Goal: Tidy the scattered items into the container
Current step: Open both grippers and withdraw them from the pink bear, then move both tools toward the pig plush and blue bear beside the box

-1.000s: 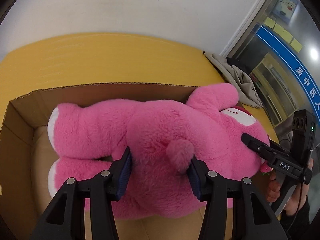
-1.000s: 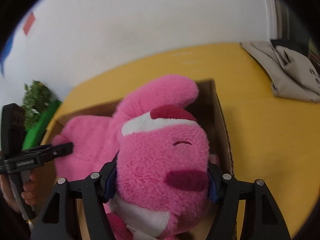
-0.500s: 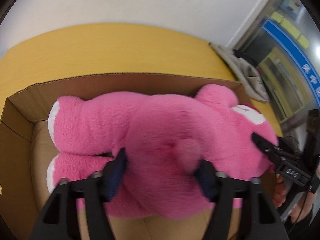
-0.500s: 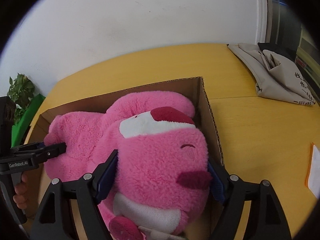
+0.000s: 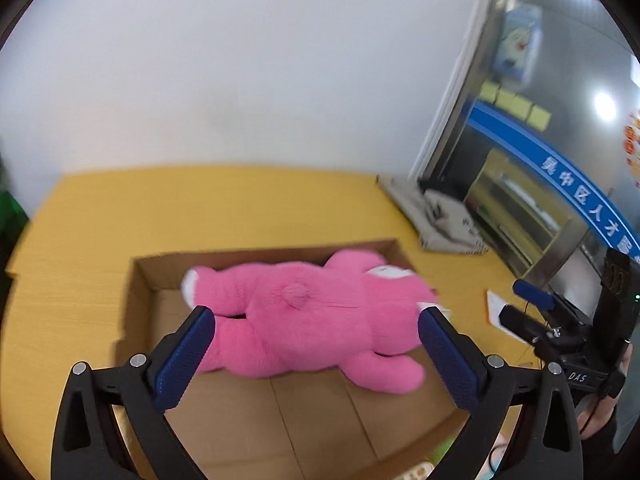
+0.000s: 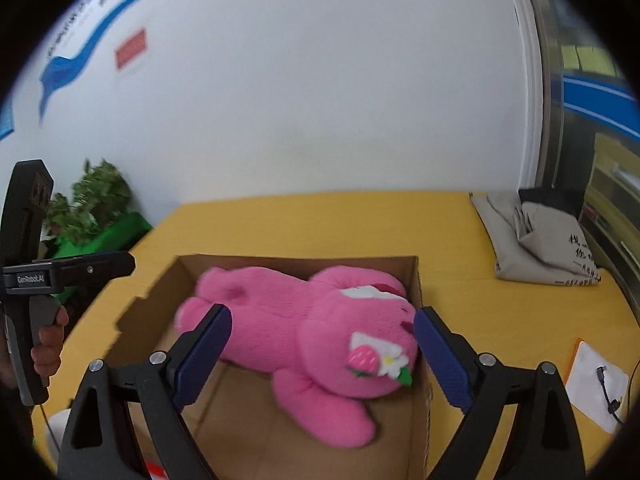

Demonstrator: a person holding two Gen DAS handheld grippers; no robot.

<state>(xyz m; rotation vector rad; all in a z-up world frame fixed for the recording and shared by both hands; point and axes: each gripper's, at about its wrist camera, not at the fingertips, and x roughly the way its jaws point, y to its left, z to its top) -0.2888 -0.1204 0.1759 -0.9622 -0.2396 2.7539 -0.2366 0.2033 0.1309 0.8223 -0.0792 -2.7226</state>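
The pink plush bear (image 5: pixel 312 320) fills the far half of the cardboard box (image 5: pixel 320 412); the box's near floor lies bare, open from above.

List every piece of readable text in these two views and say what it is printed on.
"DAS": on the right claw body, left wrist view.
"GenRobot.AI": on the left claw body, right wrist view.
Blue door banner: white Chinese characters, too blurred to read reliably.
Grey bag: handwritten dark characters, unreadable.
Red wall sign: too blurred.
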